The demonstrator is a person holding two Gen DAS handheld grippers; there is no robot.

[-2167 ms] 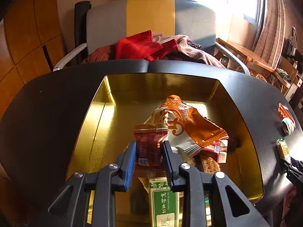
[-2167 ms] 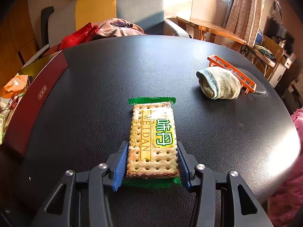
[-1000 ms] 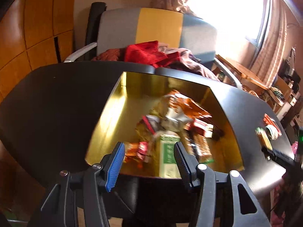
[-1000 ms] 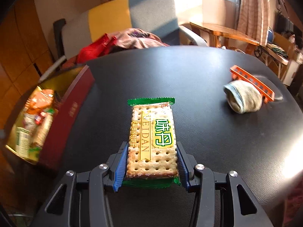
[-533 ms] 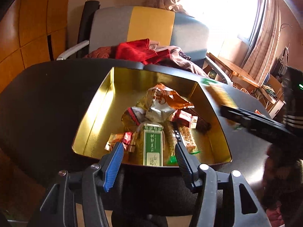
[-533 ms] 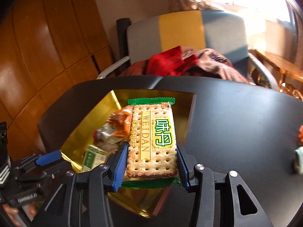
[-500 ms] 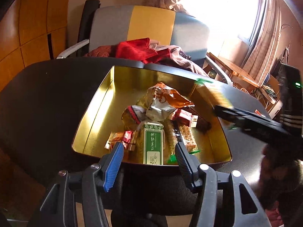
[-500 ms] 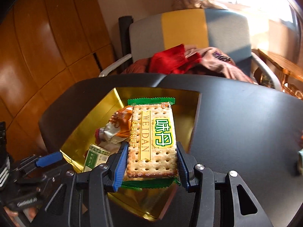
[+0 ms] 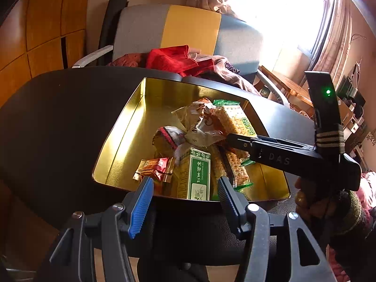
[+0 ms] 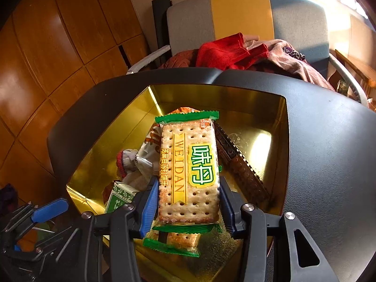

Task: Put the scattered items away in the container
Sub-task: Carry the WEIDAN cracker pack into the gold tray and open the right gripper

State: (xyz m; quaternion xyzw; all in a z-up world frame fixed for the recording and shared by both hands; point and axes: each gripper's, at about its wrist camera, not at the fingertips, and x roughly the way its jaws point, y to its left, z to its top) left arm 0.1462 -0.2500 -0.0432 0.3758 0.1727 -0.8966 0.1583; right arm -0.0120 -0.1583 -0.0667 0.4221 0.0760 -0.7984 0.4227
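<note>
Left wrist view first: left gripper [image 9: 183, 202] low at the near rim of the gold tin [image 9: 122, 141], jaws wide apart, nothing between them. Gold tin on the black table [image 9: 47, 122], full of snacks: green tea carton [image 9: 196, 176], small red packets [image 9: 154, 168], orange and white wrapper [image 9: 202, 127], a second pack of crackers [image 9: 237, 171]. Right gripper [image 9: 231, 138] reaching in from the right, held by a hand [image 9: 312, 202], clamped on the cracker pack [image 9: 237, 121] over the tin. Chair [image 9: 188, 28] behind the table, red cloth [image 9: 174, 58] on its seat. Right wrist view next: right gripper [image 10: 188, 202] pressed tight on both long sides of the cracker pack [image 10: 188, 166], green ends sticking out front and back. Pack up in the air above the gold tin [image 10: 279, 145], not lying in it. Brown toothed strip [image 10: 239, 164] in the tin to the right. Tea carton [image 10: 117, 197] and crumpled wrapper [image 10: 141, 164] to the left. Left gripper [image 10: 50, 209] at the bottom left, blue pad showing.
</note>
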